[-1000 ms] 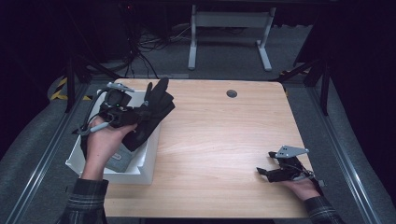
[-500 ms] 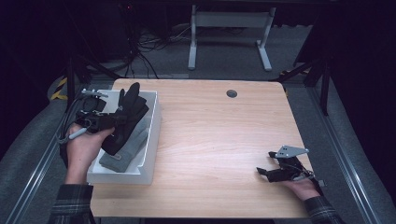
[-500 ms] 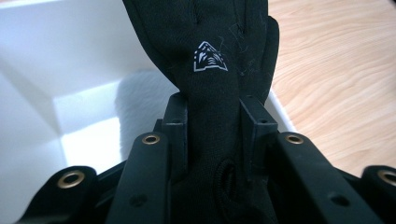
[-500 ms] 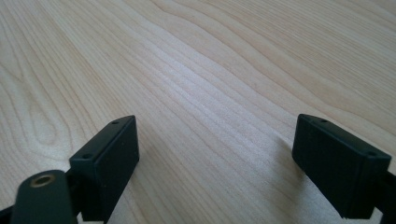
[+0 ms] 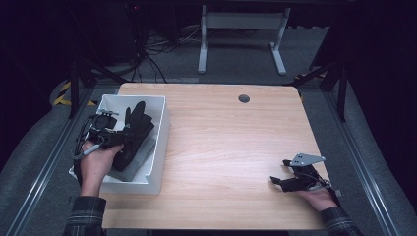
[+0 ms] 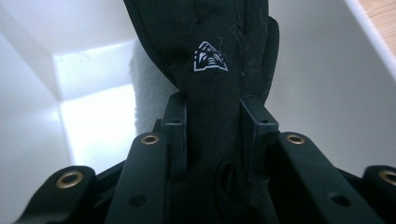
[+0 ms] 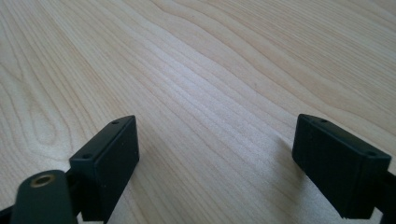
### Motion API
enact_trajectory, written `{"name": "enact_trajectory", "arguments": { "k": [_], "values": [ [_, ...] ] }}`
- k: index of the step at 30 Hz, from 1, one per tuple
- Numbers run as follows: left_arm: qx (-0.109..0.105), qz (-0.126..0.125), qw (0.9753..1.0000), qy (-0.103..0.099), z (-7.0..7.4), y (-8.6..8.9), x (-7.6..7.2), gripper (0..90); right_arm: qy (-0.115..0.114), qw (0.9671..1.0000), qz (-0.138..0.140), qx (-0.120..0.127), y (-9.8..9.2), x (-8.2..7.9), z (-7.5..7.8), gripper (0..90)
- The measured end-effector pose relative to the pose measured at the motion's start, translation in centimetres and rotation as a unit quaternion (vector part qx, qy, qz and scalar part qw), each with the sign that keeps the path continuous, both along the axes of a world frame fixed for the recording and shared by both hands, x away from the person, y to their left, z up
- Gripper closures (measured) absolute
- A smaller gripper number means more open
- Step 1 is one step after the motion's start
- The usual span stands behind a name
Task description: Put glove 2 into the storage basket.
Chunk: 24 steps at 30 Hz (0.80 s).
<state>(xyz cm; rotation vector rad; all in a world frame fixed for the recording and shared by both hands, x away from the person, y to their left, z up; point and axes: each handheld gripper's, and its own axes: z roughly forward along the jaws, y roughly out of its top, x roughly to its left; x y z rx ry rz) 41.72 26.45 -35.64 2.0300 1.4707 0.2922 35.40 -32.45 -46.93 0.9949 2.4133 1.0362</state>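
Left tongs [image 6: 212,126] are clamped on a black glove [image 6: 210,60], their jaws pressing its narrow wrist part from both sides, with the glove's fingers stretching ahead of the tips. Below and around these tongs lies a white bin [image 5: 160,128], and the glove hangs over its inside, above something pale in the bin [image 5: 142,150]. Right tongs [image 7: 215,158] stand wide apart with nothing between them, resting low over the bare wooden desk [image 7: 224,70], well apart from the bin.
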Motion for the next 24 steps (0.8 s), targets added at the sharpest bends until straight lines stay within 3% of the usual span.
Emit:
{"name": "enact_trajectory", "arguments": {
  "k": [3, 6, 10, 13, 18, 21, 24],
  "values": [
    [0.017, 0.006, 0.9998, 0.011, -1.5, 0.1, 0.4, 67.8, 0.000, 1.0000, 0.000, 0.000, 0.0, 0.0, 0.0, 15.1],
    [0.017, 0.009, 0.9997, 0.016, -2.7, 0.2, 0.6, 67.2, 0.000, 1.0000, 0.000, 0.000, 0.0, 0.0, 0.0, 15.1],
    [0.019, 0.008, 0.9997, 0.016, -3.3, 0.2, 0.8, 65.8, 0.000, 1.0000, 0.000, 0.000, 0.0, 0.0, 0.0, 15.1],
    [0.016, 0.009, 0.9997, 0.015, -3.2, 0.3, 0.8, 60.9, 0.000, 1.0000, 0.000, 0.000, 0.0, 0.0, 0.0, 15.1],
    [0.023, 0.013, 0.9996, 0.011, -2.7, 0.4, 0.9, 40.2, 0.000, 1.0000, 0.000, 0.000, 0.0, 0.0, 0.0, 15.1],
    [0.027, 0.019, 0.9994, -0.003, -1.7, 0.4, 0.9, 29.9, 0.000, 1.0000, 0.000, 0.000, 0.0, 0.0, 0.0, 15.1],
    [0.030, 0.020, 0.9992, -0.015, -1.0, 0.4, 0.8, 25.0, 0.000, 1.0000, 0.000, 0.000, 0.0, 0.0, 0.0, 15.2]
  ]
}}
